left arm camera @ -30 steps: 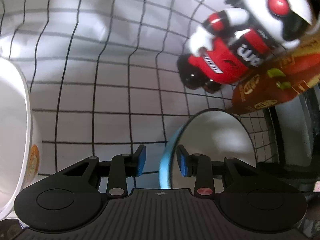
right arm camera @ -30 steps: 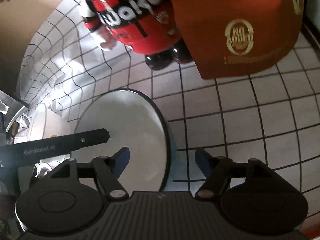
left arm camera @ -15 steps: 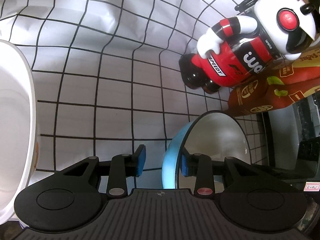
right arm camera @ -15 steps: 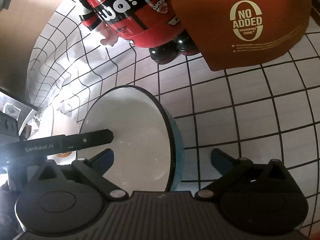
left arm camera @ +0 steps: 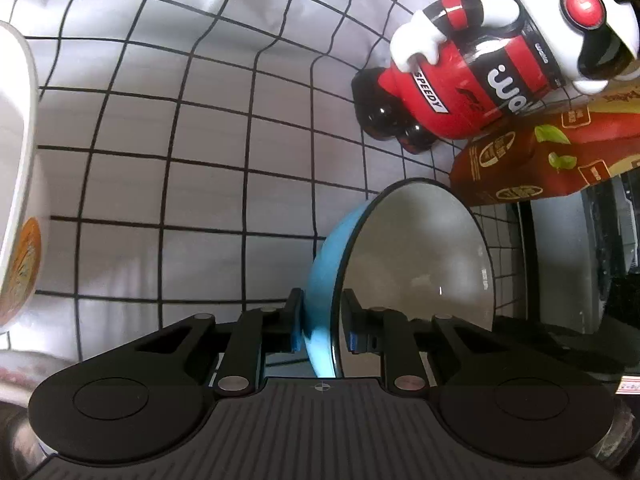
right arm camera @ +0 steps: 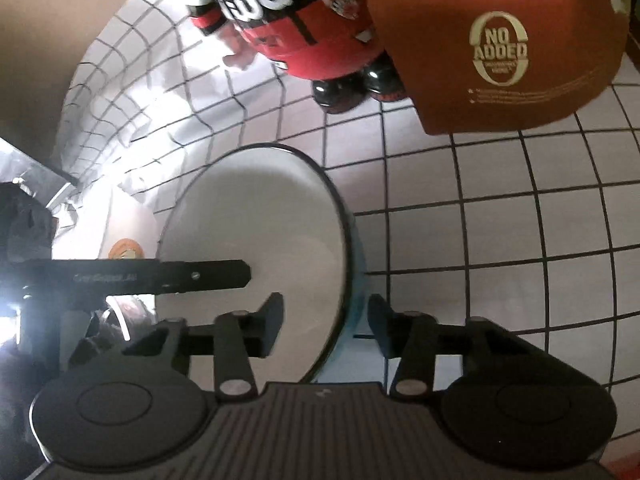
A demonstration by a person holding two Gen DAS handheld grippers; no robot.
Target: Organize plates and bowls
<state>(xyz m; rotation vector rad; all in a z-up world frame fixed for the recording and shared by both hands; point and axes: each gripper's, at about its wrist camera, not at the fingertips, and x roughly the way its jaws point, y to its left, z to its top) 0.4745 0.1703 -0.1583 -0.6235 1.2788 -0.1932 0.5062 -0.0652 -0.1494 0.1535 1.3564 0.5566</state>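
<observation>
Now the blue bowl (left arm camera: pixel 400 248) with its white inside sits on the grid-patterned cloth (left arm camera: pixel 200 140) that covers the tabletop, just in front of the red juice carton (left arm camera: pixel 540 156). The left gripper (left arm camera: pixel 322 318) has just been closing its jaws, and they are now clenched on the bowl's near rim, one blue pad on the outer wall and the other against the inside. The right gripper (right arm camera: pixel 324 326) has also just been narrowing its jaws; they straddle the bowl's (right arm camera: pixel 260 232) opposite rim, one finger inside and one outside, but gaps show on both sides, so that pair is still released. In the right wrist view a finger of the left gripper reaches across the bowl from the left. Beyond the bowl, beside the carton, stands a red and white robot toy (left arm camera: pixel 492 52). Well to the left of the bowl is a white bowl (left arm camera: pixel 16 184) with an orange mark on its wall.
</observation>
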